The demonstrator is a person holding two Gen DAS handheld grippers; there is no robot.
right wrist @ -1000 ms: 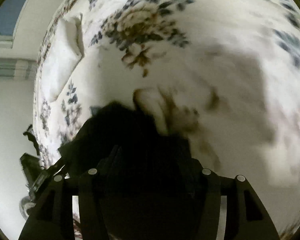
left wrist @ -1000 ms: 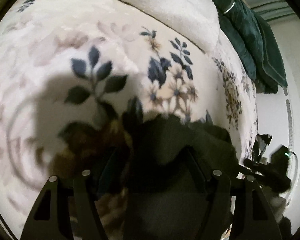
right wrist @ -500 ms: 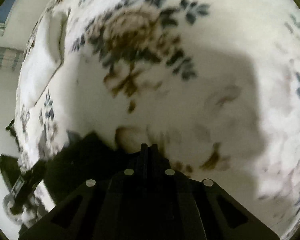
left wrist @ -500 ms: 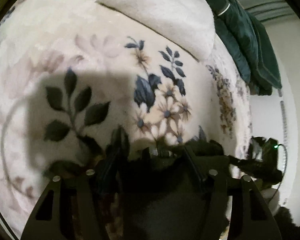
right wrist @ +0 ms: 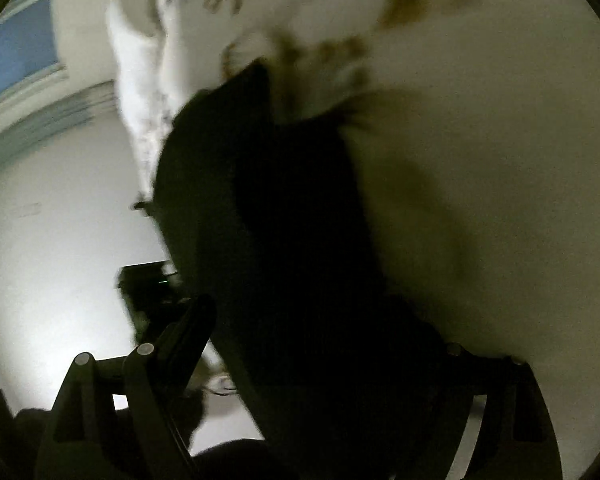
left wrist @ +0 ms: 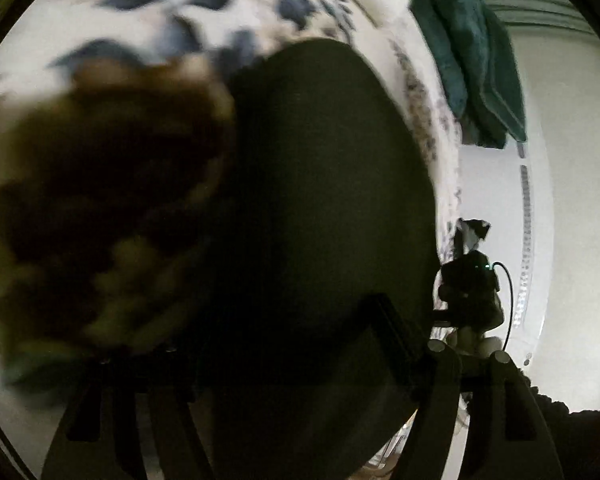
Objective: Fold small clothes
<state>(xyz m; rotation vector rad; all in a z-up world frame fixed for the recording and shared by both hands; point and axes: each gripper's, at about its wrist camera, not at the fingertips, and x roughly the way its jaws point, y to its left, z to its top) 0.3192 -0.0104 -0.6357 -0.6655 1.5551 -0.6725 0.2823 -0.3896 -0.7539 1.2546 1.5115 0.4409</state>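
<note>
Across the bed, a floral blanket (left wrist: pixel 148 12) was spread, with a white pillow (right wrist: pixel 134 60) and a green garment (left wrist: pixel 476 64) at its far end. A dark garment (left wrist: pixel 324 208) was seen filling the middle of both views, between each gripper's fingers. The right gripper (right wrist: pixel 320 344) had just been opened wide; whether the left gripper (left wrist: pixel 284 344) pressed the cloth could not be told.
</note>
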